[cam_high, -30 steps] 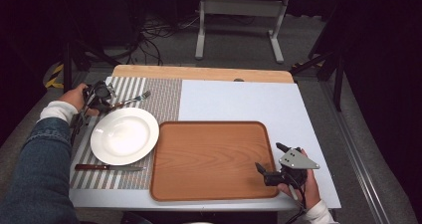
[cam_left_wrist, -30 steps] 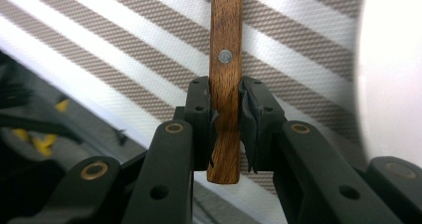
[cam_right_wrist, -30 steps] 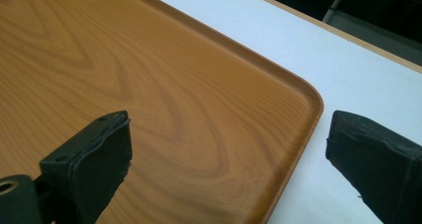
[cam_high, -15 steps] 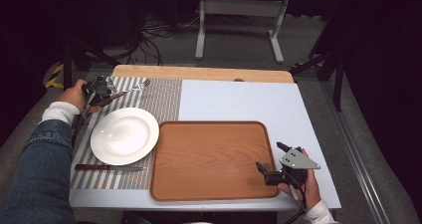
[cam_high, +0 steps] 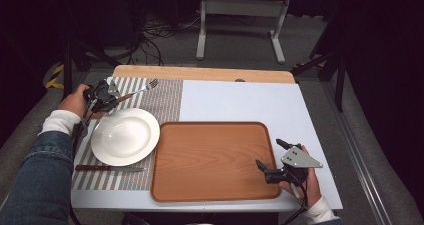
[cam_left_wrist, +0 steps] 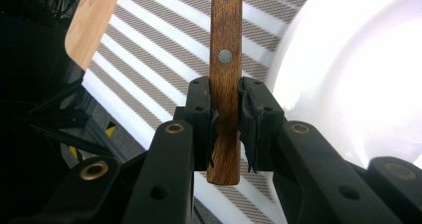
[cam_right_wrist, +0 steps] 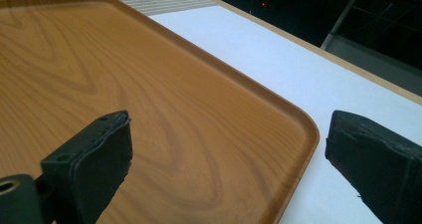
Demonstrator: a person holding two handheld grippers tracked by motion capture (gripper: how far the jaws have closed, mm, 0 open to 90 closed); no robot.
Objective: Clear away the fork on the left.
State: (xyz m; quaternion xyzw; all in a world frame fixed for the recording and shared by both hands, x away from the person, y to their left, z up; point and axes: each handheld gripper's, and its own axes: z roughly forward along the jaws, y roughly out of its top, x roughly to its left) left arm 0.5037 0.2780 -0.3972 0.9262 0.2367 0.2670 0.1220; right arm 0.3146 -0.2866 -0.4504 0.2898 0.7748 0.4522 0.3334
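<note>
The left claw (cam_left_wrist: 226, 119) pinches the wooden handle of a fork (cam_left_wrist: 225, 79), both pads pressed flat against its sides, with the butt end of the handle poking out below the pads. In the high view the fork (cam_high: 136, 92) is held above the striped placemat (cam_high: 165, 97), at the far left of the table (cam_high: 240, 97), its tines pointing toward the middle and its handle running back into the left claw (cam_high: 107, 101).

The step in hand looks like carrying the fork away from the placemat, probably toward the wooden tray (cam_high: 210, 160). To do it well, keep the squeeze steady, since the grip sits near the very end of the handle and the heavy metal head hangs far out (a loose hold would let it pivot downward). Keep the tines lifted clear of the white plate (cam_high: 125, 136), which lies just beside the path, and travel level rather than tilting the wrist.

The fork has a dark brown wooden handle with two bright metal rivets and a silver head; it looks rigid and slim.

The right claw (cam_high: 272, 157) rests with its jaws spread and nothing between them, straddling the near right corner of the tray (cam_right_wrist: 149, 99). A knife (cam_high: 107, 168) lies on the placemat nearer the person.
</note>
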